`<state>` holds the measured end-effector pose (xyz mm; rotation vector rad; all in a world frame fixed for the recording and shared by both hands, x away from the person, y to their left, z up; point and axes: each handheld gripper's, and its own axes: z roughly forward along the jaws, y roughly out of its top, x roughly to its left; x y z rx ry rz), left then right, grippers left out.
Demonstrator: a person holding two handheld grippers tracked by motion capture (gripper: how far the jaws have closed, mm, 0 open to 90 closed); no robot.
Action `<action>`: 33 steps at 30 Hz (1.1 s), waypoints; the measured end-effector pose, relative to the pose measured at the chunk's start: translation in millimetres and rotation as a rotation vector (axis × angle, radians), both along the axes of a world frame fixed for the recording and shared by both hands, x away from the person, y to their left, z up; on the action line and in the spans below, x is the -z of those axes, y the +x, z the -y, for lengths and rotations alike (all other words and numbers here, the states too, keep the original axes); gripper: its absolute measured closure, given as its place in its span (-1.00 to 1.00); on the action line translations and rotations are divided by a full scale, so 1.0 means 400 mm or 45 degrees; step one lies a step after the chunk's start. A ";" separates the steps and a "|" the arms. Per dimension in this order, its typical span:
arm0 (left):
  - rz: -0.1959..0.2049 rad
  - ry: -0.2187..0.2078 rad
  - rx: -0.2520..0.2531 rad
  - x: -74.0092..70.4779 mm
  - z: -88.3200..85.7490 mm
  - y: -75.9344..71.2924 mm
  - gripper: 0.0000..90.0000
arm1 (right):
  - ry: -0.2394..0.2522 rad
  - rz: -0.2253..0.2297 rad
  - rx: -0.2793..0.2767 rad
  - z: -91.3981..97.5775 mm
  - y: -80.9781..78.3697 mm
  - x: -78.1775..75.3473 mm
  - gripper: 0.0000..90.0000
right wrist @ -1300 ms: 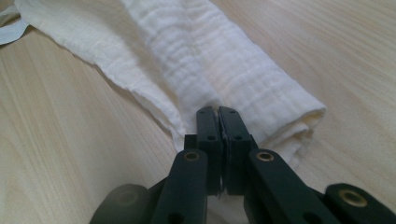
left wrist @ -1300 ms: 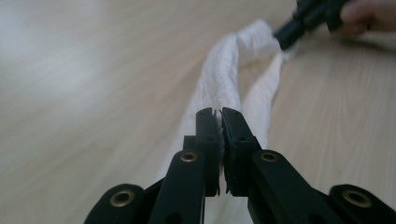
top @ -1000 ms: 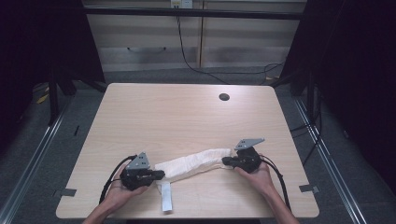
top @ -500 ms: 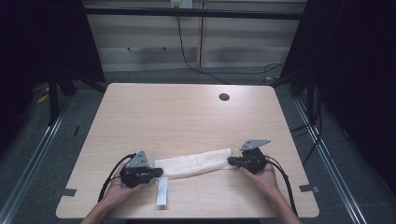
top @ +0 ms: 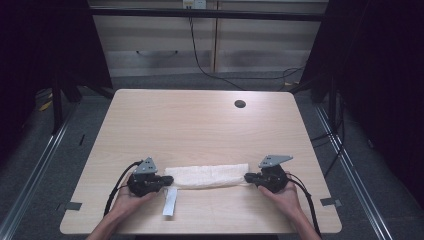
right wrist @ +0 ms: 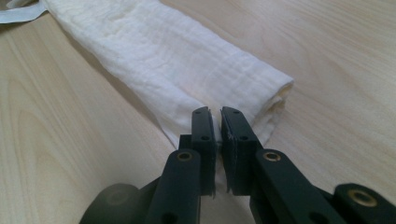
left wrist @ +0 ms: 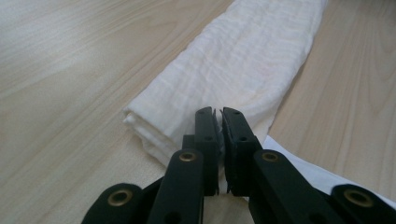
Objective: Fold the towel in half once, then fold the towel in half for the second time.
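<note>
Pale wooden table (top: 200, 130): folded white cloth (top: 207, 176) lies stretched flat; left gripper (top: 167, 179) and right gripper (top: 247, 177) each pinch an end, keeping it taut.

The white folded cloth (top: 207, 176) now lies flat and straight between the left gripper (top: 169, 178) and right gripper (top: 247, 177); the right jaws have just been easing open.

Both forearms come in low and level, hands cupped under the tools. The left gripper (top: 169, 178) points inward toward the right gripper (top: 247, 177), jaws pinched together on cloth. The right gripper's jaws have just been opening a little, cloth between them.
</note>
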<state>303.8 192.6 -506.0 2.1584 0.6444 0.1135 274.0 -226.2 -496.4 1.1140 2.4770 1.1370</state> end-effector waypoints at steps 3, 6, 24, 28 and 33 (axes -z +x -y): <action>-0.026 -0.022 -0.011 0.000 -0.005 0.003 0.87 | 0.002 0.009 -0.001 0.001 -0.005 -0.002 0.80; -0.027 -0.021 -0.016 -0.002 -0.007 0.002 0.85 | 0.021 0.005 -0.004 0.006 -0.007 -0.002 0.78; -0.068 -0.125 -0.027 -0.022 -0.021 0.005 0.46 | 0.095 -0.019 -0.008 0.005 -0.001 -0.010 0.50; -0.065 -0.185 -0.046 -0.041 -0.028 0.003 0.23 | 0.145 0.001 0.002 0.009 -0.001 -0.020 0.39; -0.063 -0.200 -0.097 -0.059 -0.038 0.003 0.05 | 0.223 0.046 0.038 0.025 -0.006 -0.046 0.25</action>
